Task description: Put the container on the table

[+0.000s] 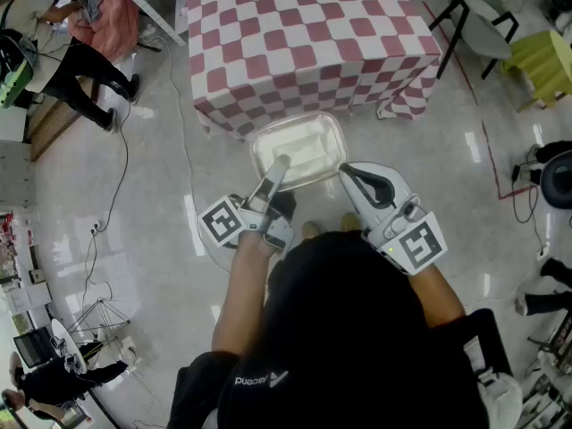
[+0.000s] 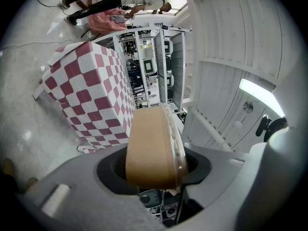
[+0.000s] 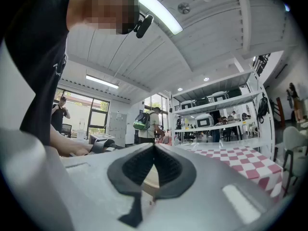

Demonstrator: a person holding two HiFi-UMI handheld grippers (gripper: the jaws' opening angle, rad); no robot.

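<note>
I hold a pale brown container with a clear lid [image 1: 298,150] in the air, just short of the red-and-white checked table [image 1: 304,34]. My left gripper [image 1: 275,170] is shut on its near left rim. In the left gripper view the container [image 2: 151,148] stands on edge between the jaws, with the table [image 2: 91,90] beyond it. My right gripper [image 1: 344,170] meets the container's near right corner. In the right gripper view its jaws [image 3: 154,148] are closed together, with a strip of the beige container [image 3: 150,178] showing between them.
A person in black [image 1: 85,74] stands at the far left near a cable on the floor. A grey chair [image 1: 483,21] and a yellow-green stool [image 1: 541,61] stand to the right of the table. White shelving [image 3: 216,109] lines the room behind it.
</note>
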